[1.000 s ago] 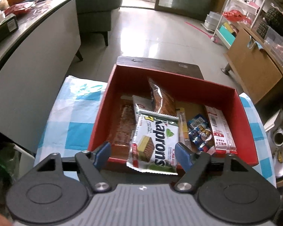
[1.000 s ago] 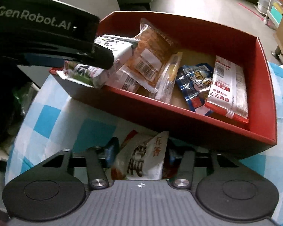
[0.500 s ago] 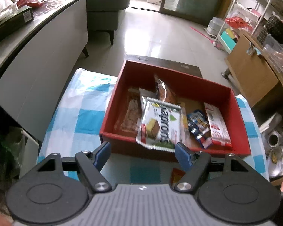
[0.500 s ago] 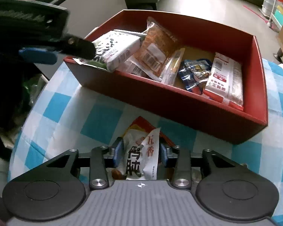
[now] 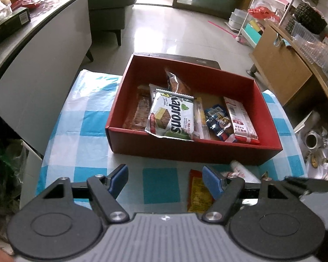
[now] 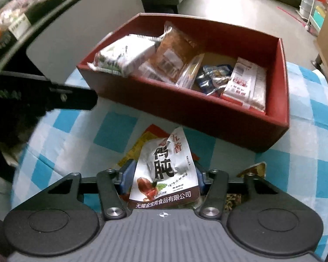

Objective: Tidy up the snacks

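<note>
The right gripper (image 6: 164, 179) grasps a white snack pouch (image 6: 164, 170); its jaws have just been closing on it, and the pads press its lower sides. The pouch looks light, soft and slick, so a hold low across its filled body seems safer than the crinkled top. It hangs over the checked cloth (image 6: 111, 128), just before the red box (image 6: 185, 109). The left gripper (image 5: 165, 180) is spread and empty.

glossy foil snack packets (image 6: 164, 170), matt red cardboard box (image 5: 185, 150), smooth checked plastic tablecloth (image 5: 87, 118)
</note>
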Demonstrator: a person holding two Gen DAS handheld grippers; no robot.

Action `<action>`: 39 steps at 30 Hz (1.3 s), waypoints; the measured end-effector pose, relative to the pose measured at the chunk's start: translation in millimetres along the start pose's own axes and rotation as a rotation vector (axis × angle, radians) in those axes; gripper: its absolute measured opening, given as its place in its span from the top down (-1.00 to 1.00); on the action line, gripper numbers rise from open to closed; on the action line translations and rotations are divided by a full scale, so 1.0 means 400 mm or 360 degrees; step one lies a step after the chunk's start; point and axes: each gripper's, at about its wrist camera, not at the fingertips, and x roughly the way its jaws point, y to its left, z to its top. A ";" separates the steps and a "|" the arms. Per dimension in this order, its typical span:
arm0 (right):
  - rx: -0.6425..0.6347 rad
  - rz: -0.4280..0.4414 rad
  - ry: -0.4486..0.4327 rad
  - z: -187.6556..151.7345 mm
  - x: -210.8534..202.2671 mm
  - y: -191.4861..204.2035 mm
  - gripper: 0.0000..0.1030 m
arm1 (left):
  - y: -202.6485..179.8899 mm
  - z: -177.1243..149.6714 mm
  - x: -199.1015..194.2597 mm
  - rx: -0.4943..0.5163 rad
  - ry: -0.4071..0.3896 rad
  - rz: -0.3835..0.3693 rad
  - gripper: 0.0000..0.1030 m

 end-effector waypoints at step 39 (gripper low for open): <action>0.0397 -0.0079 -0.0375 0.016 -0.126 -0.169 -0.81 | -0.113 -0.018 0.021 0.0142 -0.0008 0.0013 -0.36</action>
